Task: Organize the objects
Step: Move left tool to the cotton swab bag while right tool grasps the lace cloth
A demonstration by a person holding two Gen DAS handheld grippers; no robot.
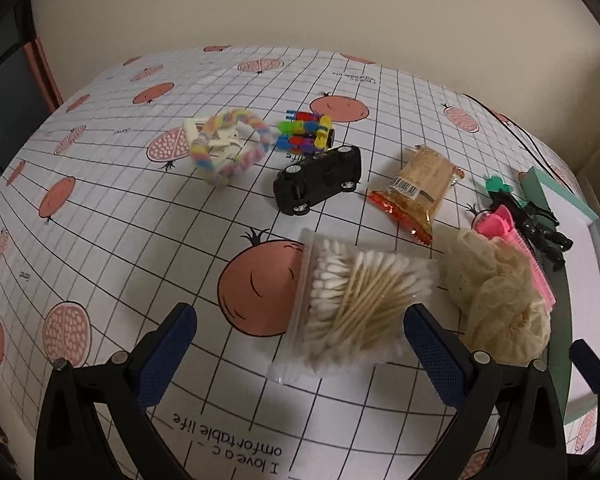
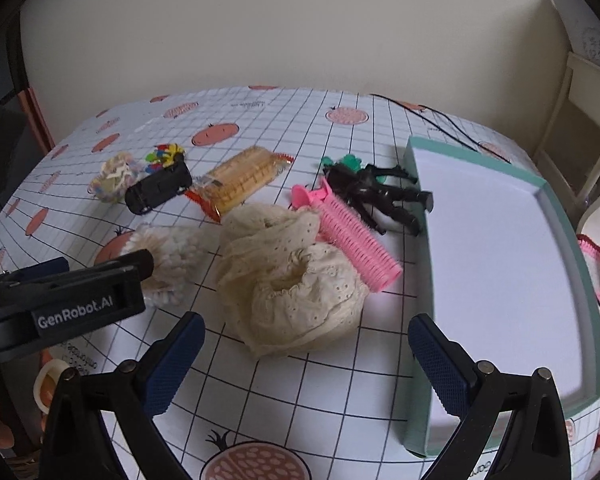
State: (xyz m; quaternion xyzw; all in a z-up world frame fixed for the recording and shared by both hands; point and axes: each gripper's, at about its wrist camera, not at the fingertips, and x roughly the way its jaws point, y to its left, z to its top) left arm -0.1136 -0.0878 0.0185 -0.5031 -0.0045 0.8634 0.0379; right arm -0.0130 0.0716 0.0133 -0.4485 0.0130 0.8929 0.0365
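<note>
Pomegranate-patterned grid cloth covers the table, with a plain cream wall behind. Low in the left wrist view, the left gripper spreads wide around a clear bag of cotton swabs at frame centre. Its right-wrist counterpart, the right gripper, gapes equally wide before a cream lace cloth mid-frame, a pink hair roller touching it; the mint-rimmed tray fills the right side.

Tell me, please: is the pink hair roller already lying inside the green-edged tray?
No. The pink hair roller lies on the tablecloth beside the cream lace cloth, outside the tray.
</note>
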